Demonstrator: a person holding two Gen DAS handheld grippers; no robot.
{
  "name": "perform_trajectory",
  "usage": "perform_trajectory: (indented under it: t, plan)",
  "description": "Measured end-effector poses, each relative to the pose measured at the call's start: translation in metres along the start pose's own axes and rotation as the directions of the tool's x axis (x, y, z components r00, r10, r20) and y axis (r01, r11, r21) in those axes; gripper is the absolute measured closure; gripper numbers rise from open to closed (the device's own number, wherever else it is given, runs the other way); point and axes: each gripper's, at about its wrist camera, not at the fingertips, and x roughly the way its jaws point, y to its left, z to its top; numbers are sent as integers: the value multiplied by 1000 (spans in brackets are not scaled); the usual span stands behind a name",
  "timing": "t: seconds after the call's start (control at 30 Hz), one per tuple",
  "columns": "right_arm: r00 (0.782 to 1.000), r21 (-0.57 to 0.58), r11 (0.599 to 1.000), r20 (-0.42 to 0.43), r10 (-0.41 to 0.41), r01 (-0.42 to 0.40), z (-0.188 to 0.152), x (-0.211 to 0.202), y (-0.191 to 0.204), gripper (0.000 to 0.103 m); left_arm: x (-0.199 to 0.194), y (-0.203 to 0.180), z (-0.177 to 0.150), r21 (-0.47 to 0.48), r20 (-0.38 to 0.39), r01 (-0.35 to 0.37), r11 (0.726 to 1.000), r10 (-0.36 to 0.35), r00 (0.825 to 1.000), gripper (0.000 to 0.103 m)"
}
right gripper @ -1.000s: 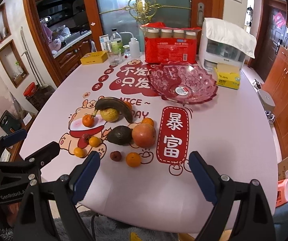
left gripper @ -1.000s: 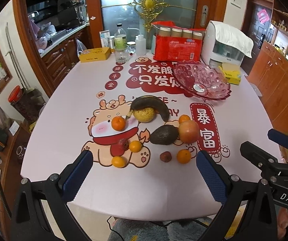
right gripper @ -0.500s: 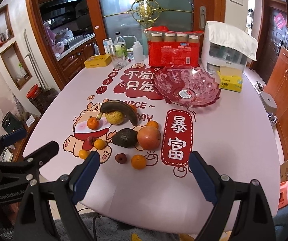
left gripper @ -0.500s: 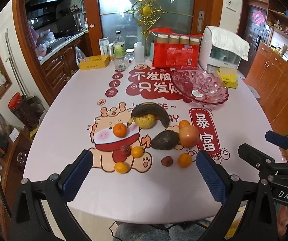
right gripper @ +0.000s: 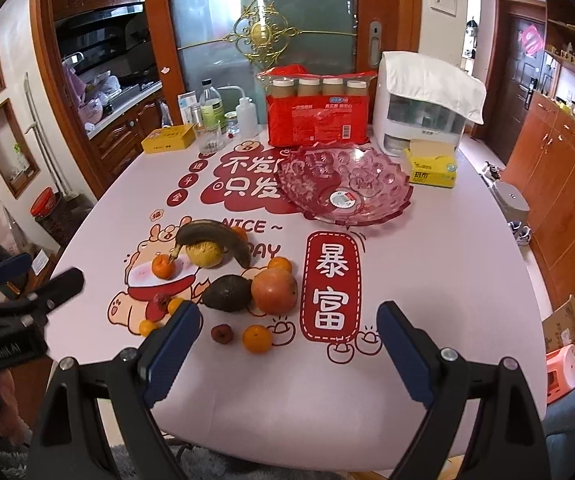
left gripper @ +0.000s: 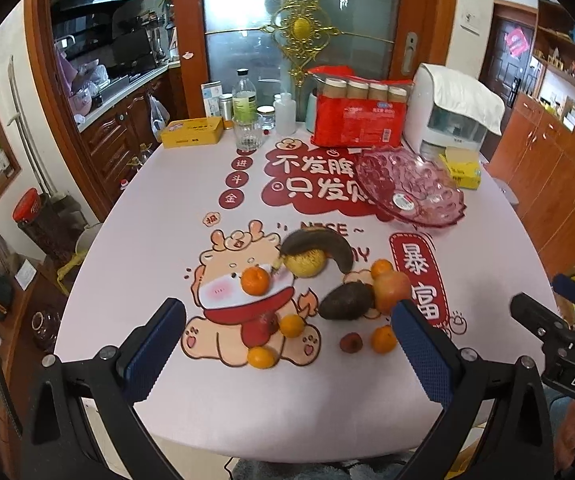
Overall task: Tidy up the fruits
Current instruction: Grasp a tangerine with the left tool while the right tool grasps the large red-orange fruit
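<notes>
A cluster of fruit lies mid-table: a blackened banana (left gripper: 317,242) over a yellow citrus (left gripper: 305,262), a dark avocado (left gripper: 345,300), a reddish apple (left gripper: 391,290), several small oranges (left gripper: 255,280) and a small red fruit (left gripper: 350,342). An empty pink glass bowl (left gripper: 409,190) stands behind them to the right. The same fruit shows in the right wrist view: banana (right gripper: 211,234), avocado (right gripper: 227,293), apple (right gripper: 274,290), bowl (right gripper: 345,188). My left gripper (left gripper: 287,354) and right gripper (right gripper: 285,350) are both open and empty, above the table's near edge.
At the back stand a red pack of bottles (left gripper: 357,120), a white appliance with a cloth (left gripper: 453,116), a yellow tissue box (left gripper: 461,166), a yellow tin (left gripper: 191,132), a glass and bottles (left gripper: 247,120). Wooden cabinets flank the table.
Both grippers have moved slightly forward and lower toward the fruit; the fruit appears a bit nearer. Nothing on the table has moved.
</notes>
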Motion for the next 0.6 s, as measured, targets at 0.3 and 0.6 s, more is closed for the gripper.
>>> perform_trajectory:
  t: [0.3,0.6]
  plan:
    - [997,107,992,-34,-64,67,8,18,-2,12,31,52,27,19,25,-13,1000,13,1000,1]
    - [988,166,979,-113,-102,120,10,65,7,12,116,75,26,114,-98,71,991,-60,993,1]
